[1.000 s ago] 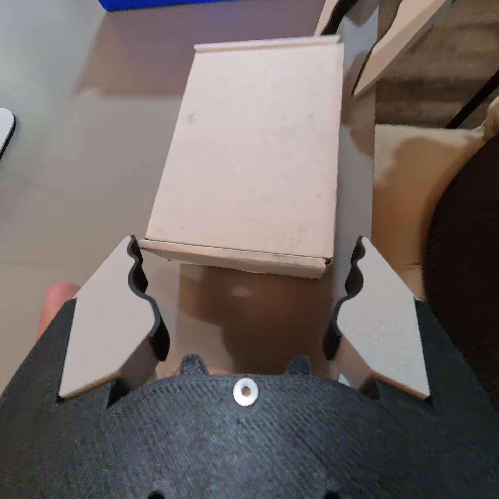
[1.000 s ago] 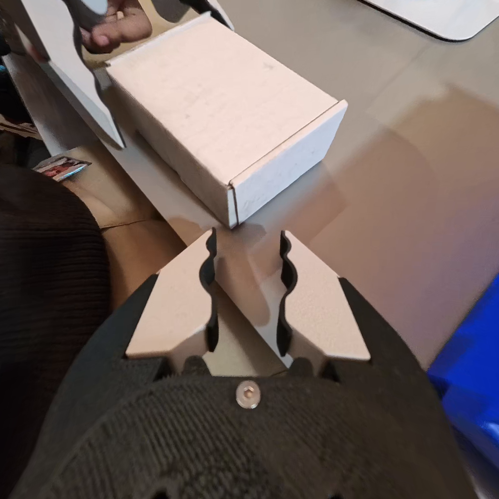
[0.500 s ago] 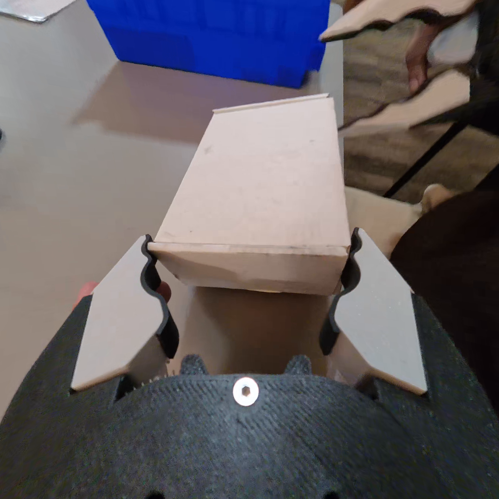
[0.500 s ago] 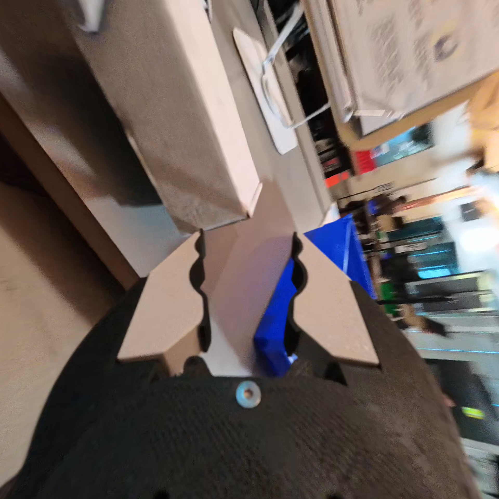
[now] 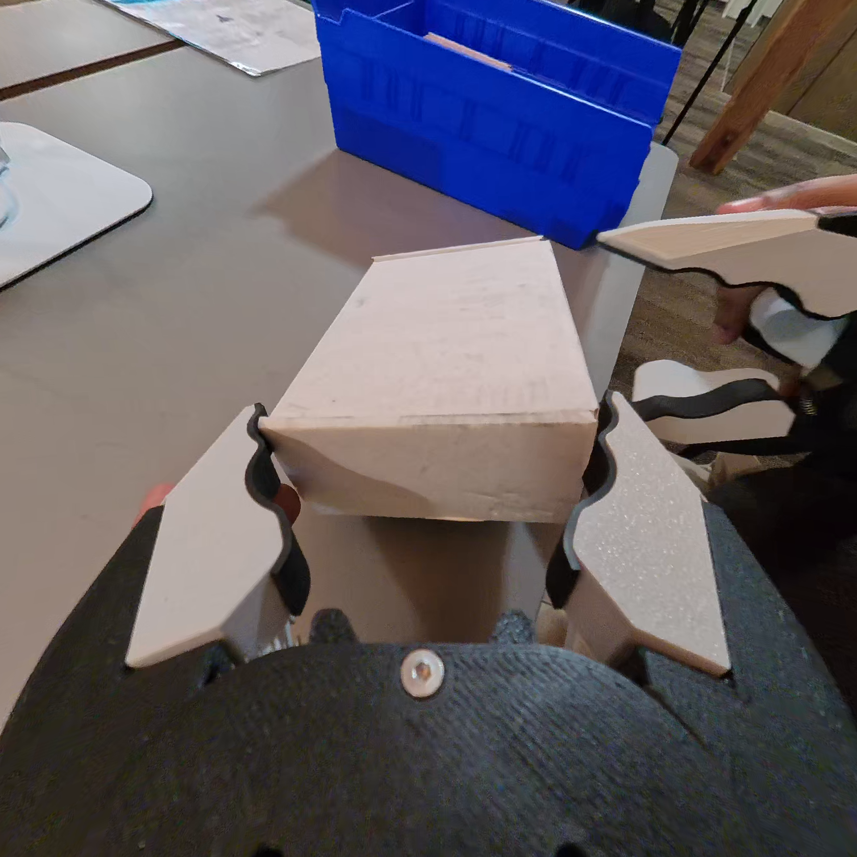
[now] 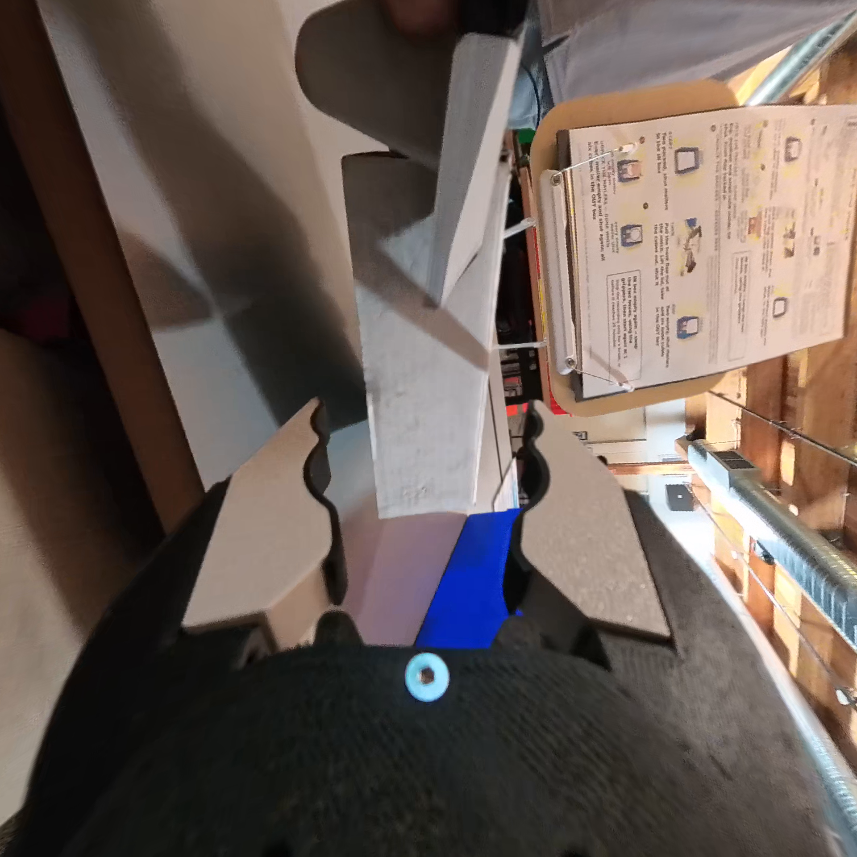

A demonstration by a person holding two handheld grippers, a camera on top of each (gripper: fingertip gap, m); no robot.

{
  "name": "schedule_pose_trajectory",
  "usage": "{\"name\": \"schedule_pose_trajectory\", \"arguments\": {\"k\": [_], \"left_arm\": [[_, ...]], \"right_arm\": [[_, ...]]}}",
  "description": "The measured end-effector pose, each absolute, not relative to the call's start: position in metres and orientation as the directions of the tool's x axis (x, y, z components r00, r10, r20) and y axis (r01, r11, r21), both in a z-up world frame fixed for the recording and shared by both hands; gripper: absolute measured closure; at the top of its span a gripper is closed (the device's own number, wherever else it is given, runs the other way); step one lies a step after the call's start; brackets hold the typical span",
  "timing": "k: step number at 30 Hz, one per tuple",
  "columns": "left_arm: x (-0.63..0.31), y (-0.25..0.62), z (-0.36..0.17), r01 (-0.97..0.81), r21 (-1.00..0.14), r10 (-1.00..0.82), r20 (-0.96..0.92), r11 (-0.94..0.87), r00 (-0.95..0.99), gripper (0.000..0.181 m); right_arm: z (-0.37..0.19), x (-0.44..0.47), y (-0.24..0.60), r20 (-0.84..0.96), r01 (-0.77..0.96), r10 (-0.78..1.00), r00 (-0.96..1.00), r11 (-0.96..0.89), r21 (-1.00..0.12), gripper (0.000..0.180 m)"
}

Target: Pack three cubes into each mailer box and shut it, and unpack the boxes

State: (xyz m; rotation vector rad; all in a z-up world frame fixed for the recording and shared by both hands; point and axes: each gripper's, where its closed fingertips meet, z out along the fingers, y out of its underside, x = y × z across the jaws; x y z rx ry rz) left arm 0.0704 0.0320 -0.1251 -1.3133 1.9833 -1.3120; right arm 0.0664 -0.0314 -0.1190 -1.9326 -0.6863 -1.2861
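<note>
One closed mailer box sat on table, clamped at near end by left hand-held gripper. Right hand-held gripper wide, empty. Advice: hold box steady, pry front flap.

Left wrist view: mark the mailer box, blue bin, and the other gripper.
mailer box (image 5: 445, 343), left wrist view, middle of its closed lid.
blue bin (image 5: 491, 134), left wrist view, its near wall.
right gripper (image 5: 621, 320), left wrist view, gap between its fingertips.

Mailer box contents hidden; right claw cut off.
</note>
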Motion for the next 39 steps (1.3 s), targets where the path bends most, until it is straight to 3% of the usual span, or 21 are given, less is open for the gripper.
{"name": "schedule_pose_trajectory", "arguments": {"k": [2,5,9,16,20,27,33,39], "left_arm": [[0.065,0.025,-0.123,-0.472,-0.876,-0.873,0.151,0.099,-0.463,0.046],[0.059,0.014,-0.124,-0.474,-0.875,-0.872,0.149,0.103,-0.466,0.046],[0.053,0.013,-0.115,-0.418,-0.903,-0.855,0.137,0.1,-0.5,0.05],[0.05,0.06,-0.093,-0.37,-0.928,-0.886,0.199,-0.034,-0.418,0.048],[0.053,0.068,-0.105,-0.403,-0.912,-0.886,0.243,-0.07,-0.395,0.052],[0.049,0.06,-0.12,-0.484,-0.868,-0.836,0.343,-0.109,-0.428,0.067],[0.046,0.058,-0.121,-0.488,-0.864,-0.832,0.358,-0.123,-0.423,0.065],[0.046,0.06,-0.127,-0.491,-0.861,-0.844,0.358,-0.133,-0.4,0.065]], "right_arm": [[-0.124,0.066,-0.027,0.926,0.748,0.07,0.371,-0.613,-0.254,0.1],[-0.128,0.072,-0.026,0.935,0.744,0.09,0.342,-0.634,-0.211,0.119],[-0.119,0.078,-0.031,0.949,0.741,0.086,0.302,-0.648,-0.177,0.12],[-0.014,0.137,-0.086,0.983,0.678,-0.132,0.131,-0.711,-0.186,0.12],[0.023,0.224,-0.143,0.995,0.563,-0.099,0.02,-0.821,-0.093,0.12],[-0.026,0.354,-0.184,0.991,0.469,0.077,0.112,-0.883,0.015,0.12],[-0.074,0.395,-0.182,0.967,0.46,0.145,0.208,-0.887,0.034,0.12],[-0.088,0.407,-0.17,0.966,0.48,0.174,0.191,-0.875,0.063,0.12]]}}
